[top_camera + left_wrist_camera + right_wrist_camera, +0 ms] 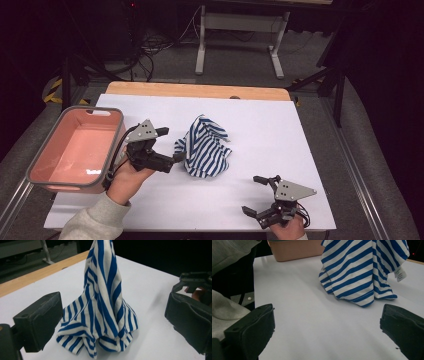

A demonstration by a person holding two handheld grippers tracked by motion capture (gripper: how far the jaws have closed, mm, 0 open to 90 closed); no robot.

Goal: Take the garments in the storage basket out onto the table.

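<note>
- Striped cloth (204, 147): blue-and-white, crumpled in a heap near the middle of the white table (280, 130). Bottom edges rest on the surface; in the left gripper view it rises to a peak past the top edge, so whether anything holds the peak can't be told.
- Left gripper (167, 145): at the cloth's left side, jaws wide apart, nothing clamped. High view puts the lower jaw tip touching or just beside the cloth edge; can't tell which. In its own view the cloth (102, 307) sits ahead, between the two jaws.
- Right gripper (254, 195): near the front edge of the table, well apart from the cloth, jaws spread, empty. In its own view there is bare table between the jaws and the cloth (362, 270) farther ahead.
- White label (400, 273) hangs at the cloth's edge in the right gripper view.
- Pink bin (107, 150): grey rim, at the table's left edge overhanging it, just behind the left hand (129, 177). Looks empty inside.
- Path between left gripper and cloth: open.
- Grey sleeve (95, 220) comes in bottom left.
- Beyond the table: wooden edge strip (200, 90), white desk frame (240, 35) on the floor, loose cables (155, 47).
</note>
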